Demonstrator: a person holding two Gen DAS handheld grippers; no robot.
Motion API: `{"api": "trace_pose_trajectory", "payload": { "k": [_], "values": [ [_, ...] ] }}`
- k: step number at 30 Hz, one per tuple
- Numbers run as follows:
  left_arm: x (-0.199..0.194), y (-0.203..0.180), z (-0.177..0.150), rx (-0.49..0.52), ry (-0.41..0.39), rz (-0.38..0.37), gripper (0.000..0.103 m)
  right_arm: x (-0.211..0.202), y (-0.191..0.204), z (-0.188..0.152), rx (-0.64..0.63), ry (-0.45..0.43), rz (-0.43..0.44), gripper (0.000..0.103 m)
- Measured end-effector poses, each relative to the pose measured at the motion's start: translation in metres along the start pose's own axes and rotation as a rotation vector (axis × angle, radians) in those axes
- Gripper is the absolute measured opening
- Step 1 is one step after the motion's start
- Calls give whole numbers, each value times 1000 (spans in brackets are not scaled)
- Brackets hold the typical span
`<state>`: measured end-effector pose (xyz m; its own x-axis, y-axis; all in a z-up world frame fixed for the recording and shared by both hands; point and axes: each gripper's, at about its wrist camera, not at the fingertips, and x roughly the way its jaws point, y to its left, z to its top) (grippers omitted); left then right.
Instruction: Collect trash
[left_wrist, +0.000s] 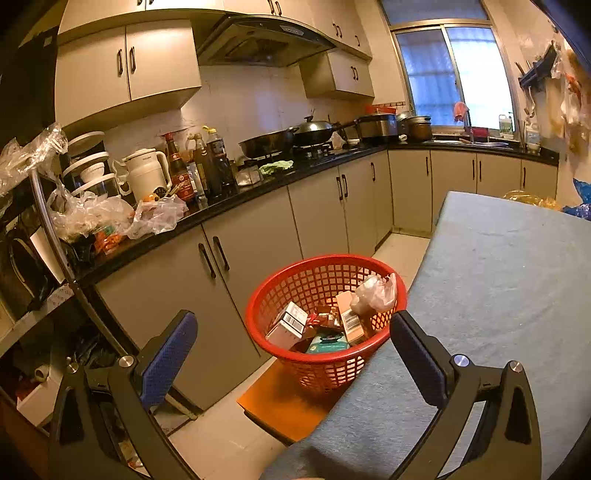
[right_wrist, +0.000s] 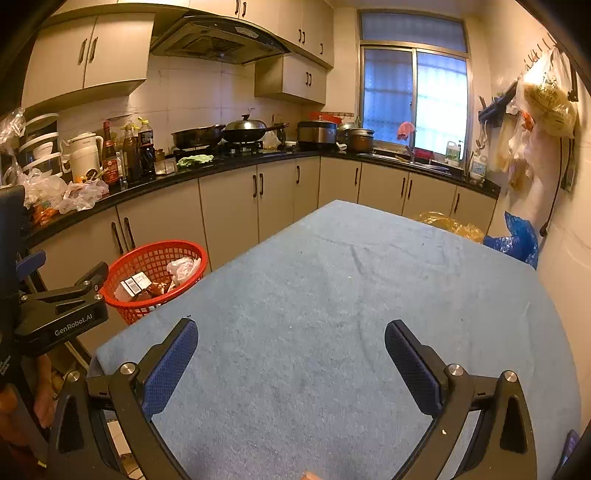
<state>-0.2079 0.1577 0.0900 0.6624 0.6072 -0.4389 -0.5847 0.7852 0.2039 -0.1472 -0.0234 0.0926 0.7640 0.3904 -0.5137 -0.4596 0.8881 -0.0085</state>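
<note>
Black claw (right_wrist: 291, 354), blue dimpled pads (right_wrist: 170, 369)

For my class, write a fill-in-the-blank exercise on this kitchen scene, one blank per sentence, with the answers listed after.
1. The trash lies in a plastic basket whose colour is ____.
2. The left hand-held gripper and the right hand-held gripper both have jaws that are ____.
3. The table is covered with a cloth whose colour is ____.
4. The basket stands on the orange stool to the ____ of the table.

Answers: red; open; blue; left

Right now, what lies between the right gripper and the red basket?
Only bare blue cloth between the right gripper and basket, in the right wrist view.
</note>
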Motion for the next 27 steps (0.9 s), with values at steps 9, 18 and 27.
{"api": "trace_pose_trajectory", "payload": {
  "k": [9,18,27],
  "values": [
    [4,-3,-3,5,19,-3,103,-1,-3,-2,18,16,-13,103],
    [4,-3,-6,-1,20,-7,103,4,-1,-1,27,36,-12,102],
    [7,2,-8,-9,24,-5,103,7,5,-3,11,47,-18,102]
  ]
}}
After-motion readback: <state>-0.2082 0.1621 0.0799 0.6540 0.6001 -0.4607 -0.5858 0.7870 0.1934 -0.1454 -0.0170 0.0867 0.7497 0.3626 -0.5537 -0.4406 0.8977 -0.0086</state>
